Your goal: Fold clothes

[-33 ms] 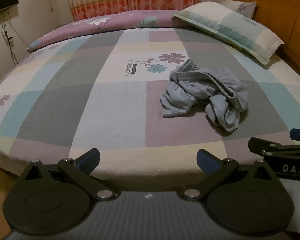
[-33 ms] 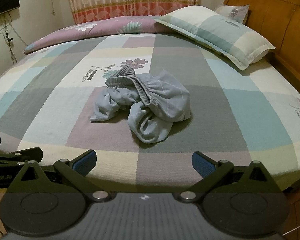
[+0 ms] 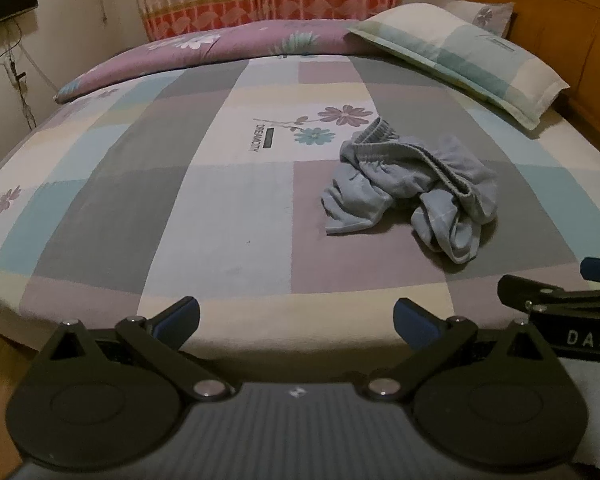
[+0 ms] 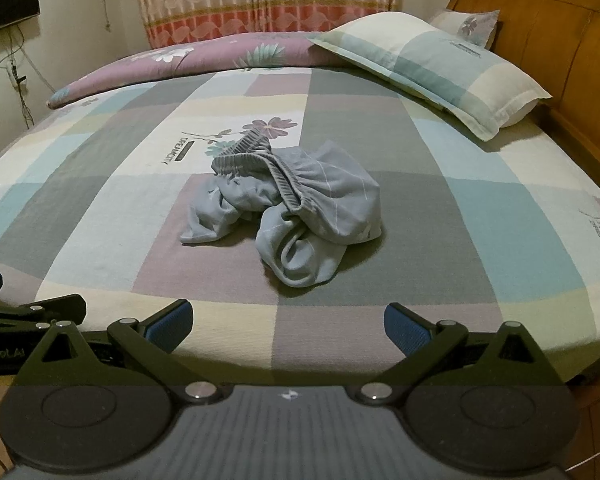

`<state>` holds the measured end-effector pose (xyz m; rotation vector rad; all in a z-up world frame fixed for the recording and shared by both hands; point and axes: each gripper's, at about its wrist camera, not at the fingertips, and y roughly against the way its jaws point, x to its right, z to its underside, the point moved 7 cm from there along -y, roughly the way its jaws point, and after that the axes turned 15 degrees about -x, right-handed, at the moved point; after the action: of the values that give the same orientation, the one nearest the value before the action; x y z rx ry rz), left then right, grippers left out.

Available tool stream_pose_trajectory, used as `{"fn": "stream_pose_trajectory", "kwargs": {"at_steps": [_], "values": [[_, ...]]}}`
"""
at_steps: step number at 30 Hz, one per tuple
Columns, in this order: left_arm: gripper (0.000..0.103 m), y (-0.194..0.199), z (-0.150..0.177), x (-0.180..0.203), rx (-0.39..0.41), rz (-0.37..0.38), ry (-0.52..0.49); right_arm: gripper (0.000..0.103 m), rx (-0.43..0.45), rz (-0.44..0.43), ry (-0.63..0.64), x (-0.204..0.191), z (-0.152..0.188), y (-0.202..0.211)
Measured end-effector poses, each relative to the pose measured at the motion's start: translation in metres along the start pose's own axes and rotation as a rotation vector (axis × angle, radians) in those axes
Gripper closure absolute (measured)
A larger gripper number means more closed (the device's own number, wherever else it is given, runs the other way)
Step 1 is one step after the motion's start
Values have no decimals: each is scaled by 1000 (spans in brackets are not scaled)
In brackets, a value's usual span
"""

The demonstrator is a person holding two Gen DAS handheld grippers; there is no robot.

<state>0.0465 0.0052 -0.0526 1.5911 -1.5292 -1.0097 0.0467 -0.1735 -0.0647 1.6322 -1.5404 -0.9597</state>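
A crumpled pair of grey-blue shorts (image 4: 288,216) with a ribbed elastic waistband lies in a heap on the patchwork bedsheet (image 4: 440,184), near the bed's middle: at about 12 o'clock from the right gripper (image 4: 288,326) and at about 1 o'clock from the left gripper (image 3: 296,320). Both grippers hang at the near edge of the bed, jaws spread wide, holding nothing, well apart from the shorts. A checked pillow (image 4: 432,64) rests at 2 o'clock by the wooden headboard (image 4: 560,28)

grey-blue shorts (image 4: 300,208), pastel checked sheet (image 4: 480,220)
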Motion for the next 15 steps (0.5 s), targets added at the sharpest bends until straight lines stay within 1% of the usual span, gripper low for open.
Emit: {"fn": "stream_pose_trajectory", "kwargs": {"at_steps": [5,8,15], "values": [[1,-2,1,-4,12,37,19,0,-3,-4,0,-1,1,0],[1,-1,-2,0,0,17,5,0,-5,-5,0,-2,1,1],[1,2,-2,1,3,13,6,0,1,-2,4,-3,2,1]]}}
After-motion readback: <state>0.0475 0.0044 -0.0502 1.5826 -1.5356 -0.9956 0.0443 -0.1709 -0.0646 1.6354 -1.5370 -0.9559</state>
